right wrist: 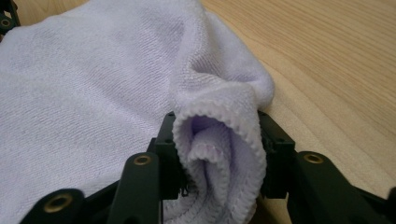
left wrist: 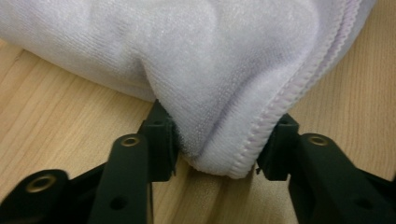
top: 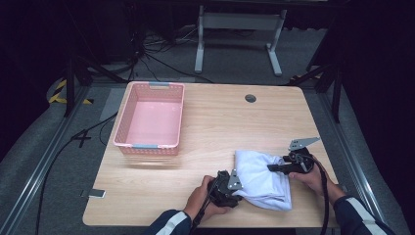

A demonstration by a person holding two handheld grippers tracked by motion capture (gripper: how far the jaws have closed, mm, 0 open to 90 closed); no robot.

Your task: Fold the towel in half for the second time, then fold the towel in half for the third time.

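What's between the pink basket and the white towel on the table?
Nothing: in the high view, only bare wooden table lies between the pink basket and the white towel. The stretch is free of any object.

Soft white terry cloth towel (top: 262, 178) (stitched hem) on matt wood-grain table (top: 215, 127), probably laminate.

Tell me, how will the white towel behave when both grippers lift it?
The white towel will probably sag between the left gripper and right gripper, since it bunches softly where they pinch it. It looks light. Its looped surface should resist slipping.
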